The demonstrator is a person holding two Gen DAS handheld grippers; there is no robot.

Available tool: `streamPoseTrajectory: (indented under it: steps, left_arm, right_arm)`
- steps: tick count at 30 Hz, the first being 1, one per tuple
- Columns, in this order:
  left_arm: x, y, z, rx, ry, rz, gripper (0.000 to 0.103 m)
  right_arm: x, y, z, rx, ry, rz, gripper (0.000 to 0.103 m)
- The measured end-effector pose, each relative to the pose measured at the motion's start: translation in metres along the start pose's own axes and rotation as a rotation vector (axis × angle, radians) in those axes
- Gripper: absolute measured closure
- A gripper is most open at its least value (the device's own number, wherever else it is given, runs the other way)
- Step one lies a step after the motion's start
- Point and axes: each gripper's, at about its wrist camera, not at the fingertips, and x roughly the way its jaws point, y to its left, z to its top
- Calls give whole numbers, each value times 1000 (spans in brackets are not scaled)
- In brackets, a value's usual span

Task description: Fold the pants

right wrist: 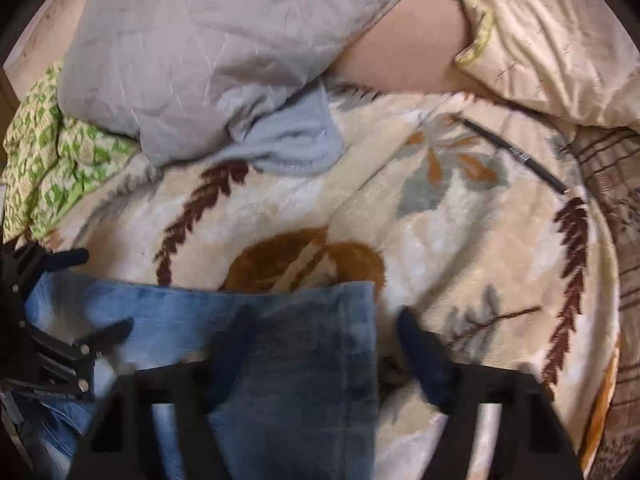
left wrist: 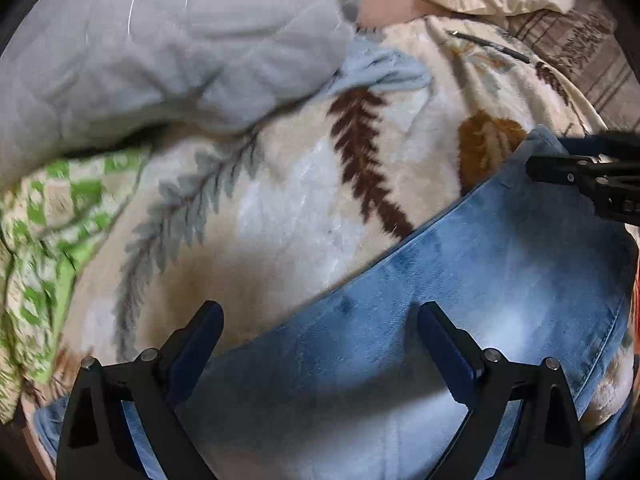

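Under the left tool (left wrist: 320, 344) lies a pair of faded blue jeans (left wrist: 460, 280), spread flat on a cream blanket (left wrist: 280, 216) with a leaf and feather print that covers the bed. This tool points steeply down with its two dark fingers (left wrist: 200, 340) spread wide. The denim's long edge runs slantwise between them, and neither finger presses on the cloth, so it holds nothing.

The right tool (right wrist: 324, 344) hangs over the square end of the jeans (right wrist: 280, 320), where the denim stops and the blanket (right wrist: 460, 240) begins. Its left finger (right wrist: 232, 344) is above the cloth and its right finger (right wrist: 420, 348) above the blanket just past the denim's side edge. The fingers are blurred, with a clear gap between them and the edge of the jeans inside that gap; no grip on the fabric can be seen. In the left wrist view the right tool shows at the right rim, above the far end of the jeans.

Beyond both tools, at the far side of the blanket, lie a grey quilted pillow (right wrist: 208, 52), a pale blue cloth (right wrist: 296, 140) beside it, and a green patterned cloth (right wrist: 52, 152) to the left. A thin dark stick (right wrist: 516, 152) rests on the blanket ahead and to the right of the right tool.
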Motion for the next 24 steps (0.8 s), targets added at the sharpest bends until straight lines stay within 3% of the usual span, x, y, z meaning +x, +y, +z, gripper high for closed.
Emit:
streamPoseTrajectory:
  steps: [1,2,3,4,7,15,18,24]
  left_arm:
    - [4,4,-3,-22,21,-44,30]
    - [4,6,-5,-33,24,-65,66]
    - [-2,8,-7,-44,-5,-70,89]
    - [-4,10,-8,-47,-7,-78,93]
    - [-14,7,-13,-39,-15,-86,94]
    - [-98,-1,-52,-26,-187,-63,94]
    - [-134,-16,-86,-11,-243,-47,94]
    - [-186,-47,-166,0,-336,-54,94]
  right_arm:
    - [4,2,-1,-9,9,-3,88]
    - [7,2,-3,-19,18,-3,88]
    - [8,3,-7,-31,21,16,89]
    - [6,3,-10,-38,15,27,90]
    - [-7,1,-19,-33,-22,44,91]
    - [-97,15,-53,-62,-184,70,91]
    - [-136,24,-79,-69,-238,87,91]
    - [-195,50,-164,-81,-301,107,91]
